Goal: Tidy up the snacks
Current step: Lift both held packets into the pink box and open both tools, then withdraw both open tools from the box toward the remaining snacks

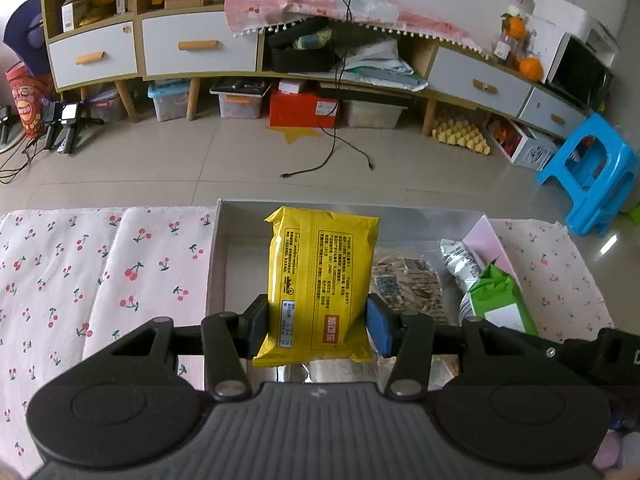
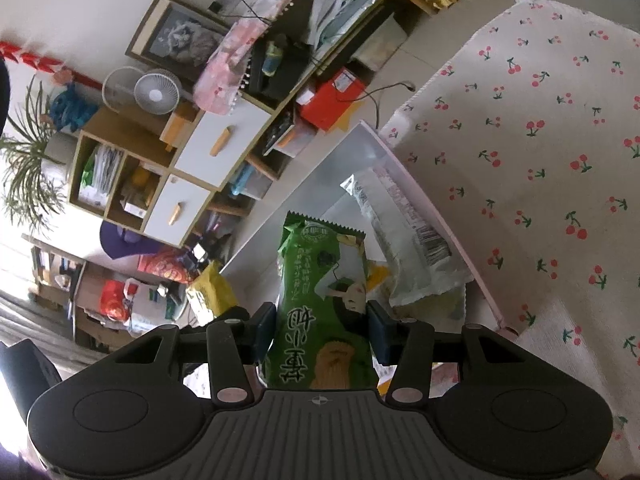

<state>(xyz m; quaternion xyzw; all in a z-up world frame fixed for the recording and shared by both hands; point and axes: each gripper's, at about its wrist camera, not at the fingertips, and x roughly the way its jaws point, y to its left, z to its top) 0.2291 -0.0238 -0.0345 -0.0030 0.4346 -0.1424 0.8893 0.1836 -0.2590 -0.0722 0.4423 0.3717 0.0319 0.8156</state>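
My left gripper is shut on a yellow snack packet and holds it upright over the left half of a shallow white box. My right gripper is shut on a green snack packet over the same box; this packet also shows in the left wrist view at the box's right side. A clear packet of brown snacks and a silver-white packet lie in the box. The silver-white packet shows in the right wrist view too.
The box sits on a table covered with a cherry-print cloth. Beyond the table edge is tiled floor with a black cable, a blue stool at the right and a low cabinet with storage bins under it.
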